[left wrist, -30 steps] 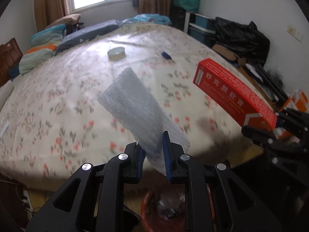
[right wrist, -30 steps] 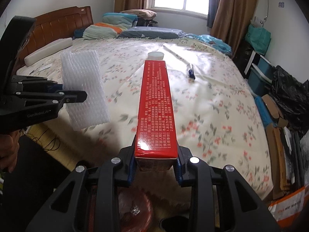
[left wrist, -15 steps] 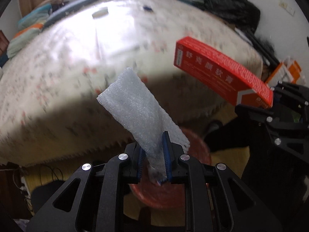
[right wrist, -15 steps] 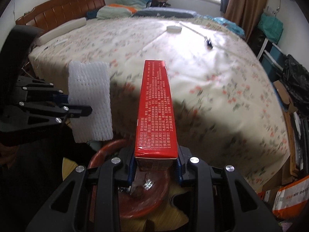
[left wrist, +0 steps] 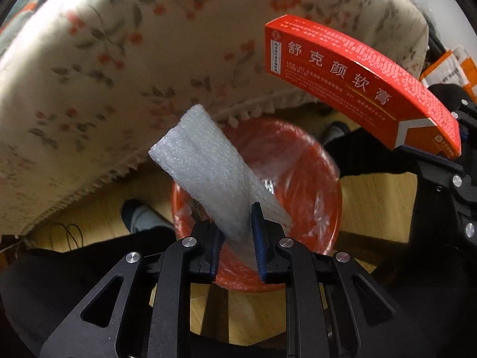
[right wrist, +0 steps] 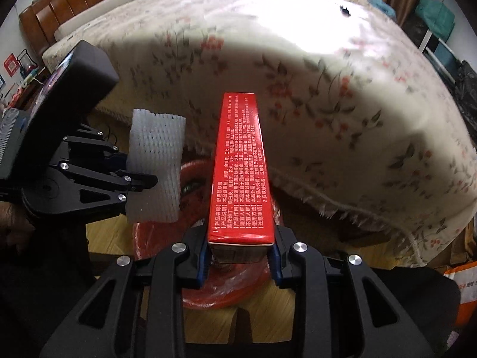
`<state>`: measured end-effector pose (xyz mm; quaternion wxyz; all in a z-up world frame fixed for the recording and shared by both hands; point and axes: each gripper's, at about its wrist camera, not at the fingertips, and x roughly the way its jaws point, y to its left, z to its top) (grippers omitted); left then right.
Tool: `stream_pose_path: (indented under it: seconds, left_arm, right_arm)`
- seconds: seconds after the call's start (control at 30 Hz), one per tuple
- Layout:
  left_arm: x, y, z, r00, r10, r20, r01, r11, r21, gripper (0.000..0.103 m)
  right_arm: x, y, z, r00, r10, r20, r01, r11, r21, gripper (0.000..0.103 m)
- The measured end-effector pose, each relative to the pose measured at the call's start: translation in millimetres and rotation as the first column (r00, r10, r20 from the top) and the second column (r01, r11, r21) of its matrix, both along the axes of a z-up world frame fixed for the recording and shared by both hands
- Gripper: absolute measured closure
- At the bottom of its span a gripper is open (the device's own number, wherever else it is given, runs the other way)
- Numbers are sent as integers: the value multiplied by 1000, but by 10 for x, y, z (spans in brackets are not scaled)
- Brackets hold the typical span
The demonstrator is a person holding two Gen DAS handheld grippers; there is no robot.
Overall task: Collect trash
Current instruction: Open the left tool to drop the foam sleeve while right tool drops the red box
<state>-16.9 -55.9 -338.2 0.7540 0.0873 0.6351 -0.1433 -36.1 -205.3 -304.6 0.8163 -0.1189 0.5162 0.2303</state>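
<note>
Left gripper point(left wrist: 237, 240) points steeply down; I see its blue-padded fingers point(left wrist: 257, 238) clamped narrow on the lower end of a white foam netting sleeve point(left wrist: 208, 173); the sleeve rises up and to the left from the pads, its free end in front of the fringed edge of the bed point(left wrist: 119, 68); in the right wrist view the same sleeve point(right wrist: 156, 164) stands nearly upright in the left gripper point(right wrist: 140, 180), just left of the box.

Right gripper point(right wrist: 240, 255) also tips downward; its fingers point(right wrist: 275, 256) hold the near end of a long red box point(right wrist: 240, 173) printed with white Chinese characters; the pads press on both narrow sides of it; the box runs straight ahead from the fingers toward the bed point(right wrist: 328, 89); in the left wrist view the red box point(left wrist: 357, 86) crosses the upper right, slanting down to the right gripper point(left wrist: 432, 155) at the frame edge.

Red bin point(left wrist: 328, 208) with a clear plastic liner sits on the wood floor point(left wrist: 375, 208) at the foot edge of the bed, partly under the fringe; the foam sleeve hangs directly over its opening; the box is above its rim in the right wrist view, where the bin point(right wrist: 226, 295) shows behind and below the fingers; some small item lies inside, too blurred for me to name.

A person's socked foot point(left wrist: 140, 216) rests on the floor left of the bin; floral bedspread covers the bed; wooden headboard point(right wrist: 68, 3) is at the far left corner.
</note>
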Motion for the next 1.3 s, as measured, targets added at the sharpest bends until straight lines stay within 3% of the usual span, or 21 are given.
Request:
stream_pose_path:
  seconds: [0.23, 0.5, 0.77, 0.83, 1.13, 1.3]
  left_arm:
    - [89, -28, -386, 993, -5, -118, 6, 1000, 11, 84]
    - [110, -14, -515, 985, -8, -170, 12, 1000, 18, 65]
    - [143, 25, -553, 983, 12, -184, -10, 1000, 10, 56]
    - [150, 45, -526, 985, 27, -170, -26, 1000, 7, 51]
    - [177, 169, -435, 986, 104, -133, -103, 995, 13, 48]
    - [194, 243, -430, 981, 147, -127, -146, 989, 18, 39]
  right_arm:
    - [93, 16, -219, 997, -3, -74, 2, 1000, -13, 73]
    - [135, 9, -380, 992, -1, -129, -2, 1000, -26, 73]
    - [191, 53, -561, 982, 10, -190, -19, 999, -42, 73]
    - [207, 77, -607, 979, 16, -205, -26, 999, -45, 73]
    - [222, 215, -789, 970, 60, -237, -79, 994, -69, 73]
    - [256, 286, -905, 961, 81, -266, -106, 991, -80, 73]
